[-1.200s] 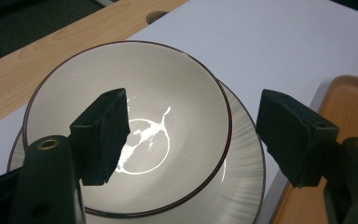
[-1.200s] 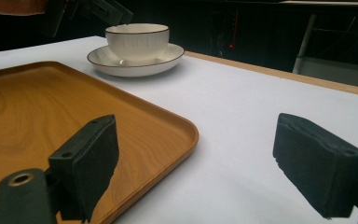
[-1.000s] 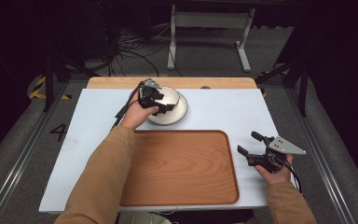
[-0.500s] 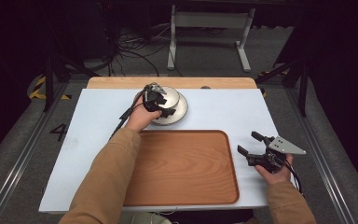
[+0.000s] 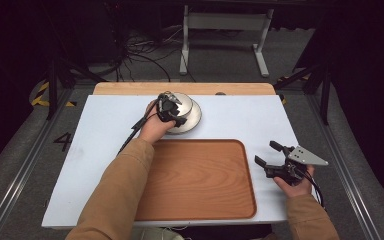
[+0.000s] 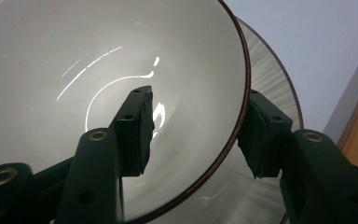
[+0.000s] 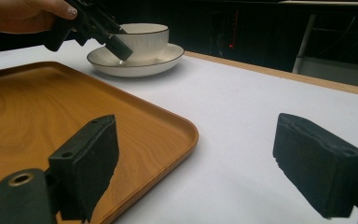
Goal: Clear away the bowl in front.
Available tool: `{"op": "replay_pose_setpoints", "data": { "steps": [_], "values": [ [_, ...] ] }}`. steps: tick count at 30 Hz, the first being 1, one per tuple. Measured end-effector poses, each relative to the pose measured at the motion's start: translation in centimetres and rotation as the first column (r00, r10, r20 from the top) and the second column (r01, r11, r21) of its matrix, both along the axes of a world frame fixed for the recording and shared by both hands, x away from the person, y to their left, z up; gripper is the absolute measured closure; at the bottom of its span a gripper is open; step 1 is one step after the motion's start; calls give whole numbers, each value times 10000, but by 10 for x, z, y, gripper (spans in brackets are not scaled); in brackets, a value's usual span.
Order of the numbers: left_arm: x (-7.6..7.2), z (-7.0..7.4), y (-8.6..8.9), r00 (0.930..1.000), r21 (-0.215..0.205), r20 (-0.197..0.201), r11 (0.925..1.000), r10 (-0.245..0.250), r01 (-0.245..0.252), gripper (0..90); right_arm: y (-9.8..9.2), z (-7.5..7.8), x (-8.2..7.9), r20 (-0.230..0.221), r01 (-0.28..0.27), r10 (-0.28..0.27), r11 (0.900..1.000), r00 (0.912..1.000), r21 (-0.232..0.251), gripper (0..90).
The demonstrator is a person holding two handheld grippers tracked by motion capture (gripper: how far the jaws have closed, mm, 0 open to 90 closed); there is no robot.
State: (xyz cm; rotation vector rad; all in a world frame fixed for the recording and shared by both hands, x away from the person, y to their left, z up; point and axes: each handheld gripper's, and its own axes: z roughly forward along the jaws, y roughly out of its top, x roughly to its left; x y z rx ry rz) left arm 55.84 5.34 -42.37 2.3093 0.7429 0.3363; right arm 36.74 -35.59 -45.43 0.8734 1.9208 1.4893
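Observation:
A white bowl (image 5: 185,105) with a dark rim stands on a white plate (image 5: 194,122) at the back middle of the table. My left gripper (image 5: 172,111) reaches over the bowl's near-left rim. In the left gripper view one pad (image 6: 137,126) hangs inside the bowl (image 6: 74,56) and the other pad (image 6: 258,140) sits outside its wall, above the plate (image 6: 272,77). The jaws have just been closing with the rim between them, and a gap still shows at the inner pad. My right gripper (image 5: 266,153) rests open on the table, right of the wooden tray (image 5: 200,175), with nothing in it.
The tray (image 7: 28,107) fills the front middle of the white table top (image 5: 105,125), with nothing on it. A wooden strip (image 5: 130,88) edges the table's back. Beyond it are a metal stand (image 5: 220,30) and cables on the floor.
The left gripper has edged slightly toward the bowl and its jaws have narrowed around the rim. The right hand and the bowl have not moved.

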Motion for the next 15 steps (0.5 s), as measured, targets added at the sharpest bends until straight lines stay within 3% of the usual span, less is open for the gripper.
{"op": "replay_pose_setpoints", "data": {
  "steps": [6, 15],
  "values": [
    [-1, -1, -3, 9999, -29, 54, 10000, -86, 86, 521, 0, 0, 0, -5, -4, 4, 10000, 10000, 11, 149],
    [-1, 0, -5, 9995, -45, 152, 9996, -287, 288, 656, -1, 0, 0, -18, 30, -30, 10000, 10000, 55, 149]
  ]
}}
